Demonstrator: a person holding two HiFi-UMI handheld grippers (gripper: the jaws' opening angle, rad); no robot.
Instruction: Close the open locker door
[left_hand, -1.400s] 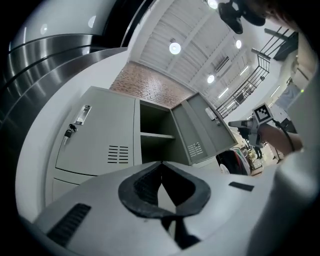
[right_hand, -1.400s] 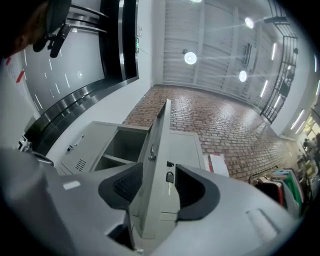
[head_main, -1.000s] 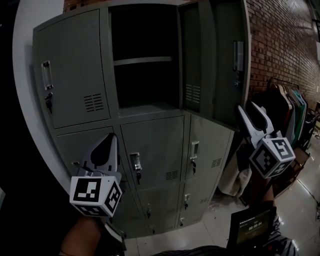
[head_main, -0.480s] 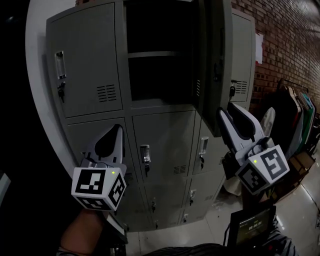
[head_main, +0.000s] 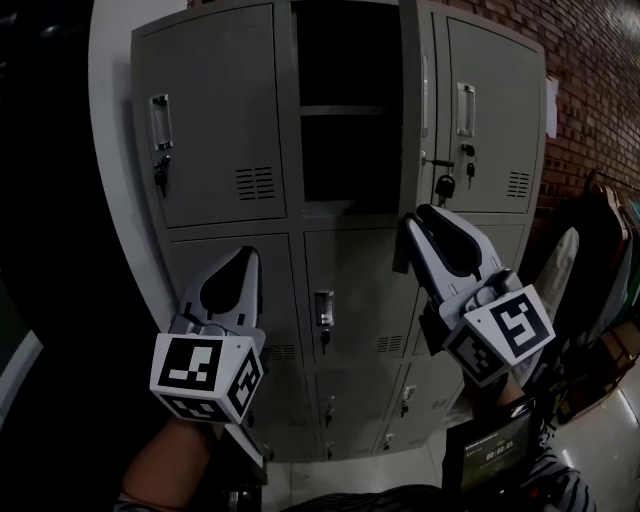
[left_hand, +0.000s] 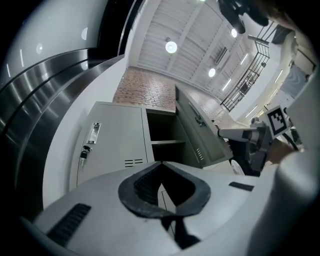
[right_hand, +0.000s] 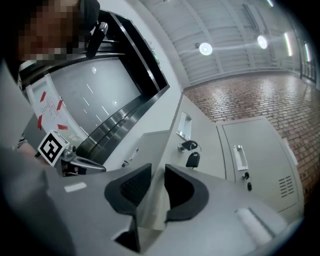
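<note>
The tall grey steel locker bank has three upper doors: two closed, one open. The grey open locker door belongs to the bank's top middle compartment. It stands upright, long axis vertical, swung out edge-on towards the person. Inside that compartment is one shelf. Right of the bank are a red brick wall and hanging clothes. The right gripper is closing on the door's bottom edge, which fills its gap. The left gripper has its tips together, empty, before the lower lockers. One dark key fob hangs from the door.

Grey locker door stands ajar (keys dangling), edge-on beside the top-middle compartment.
</note>
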